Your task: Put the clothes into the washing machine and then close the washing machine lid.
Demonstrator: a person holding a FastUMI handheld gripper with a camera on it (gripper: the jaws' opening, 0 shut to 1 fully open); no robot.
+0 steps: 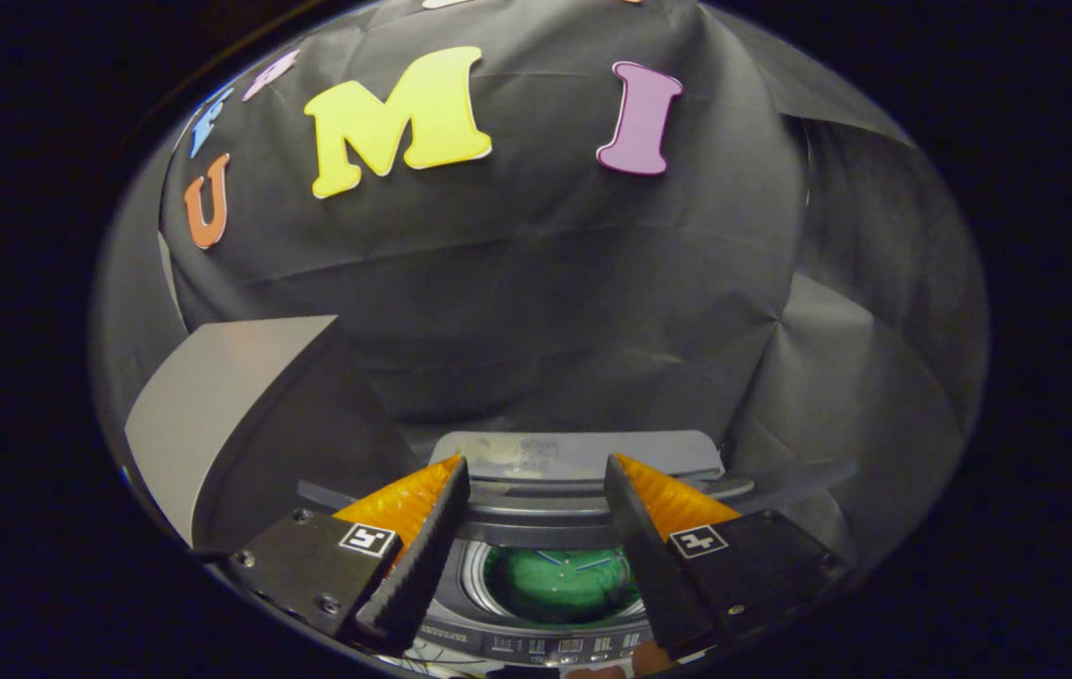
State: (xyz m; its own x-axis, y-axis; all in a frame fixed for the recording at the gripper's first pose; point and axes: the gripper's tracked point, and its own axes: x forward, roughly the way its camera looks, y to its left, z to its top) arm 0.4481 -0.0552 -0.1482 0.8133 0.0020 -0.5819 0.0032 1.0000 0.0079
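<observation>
Matt black cloth on the booth wall (536,283), creased and folded. The washing machine (554,514) looks like smooth grey plastic with a soft sheen, its raised lid (583,455) a little scuffed. Green cloth (559,585) in the drum, soft and matt. The gripper (536,500) stands spread and empty, finger pads (418,566) ribbed and rough.

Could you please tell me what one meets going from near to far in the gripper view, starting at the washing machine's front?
Control panel → open drum with green clothes inside, seen between the open gripper fingers → raised lid → black cloth wall.
</observation>
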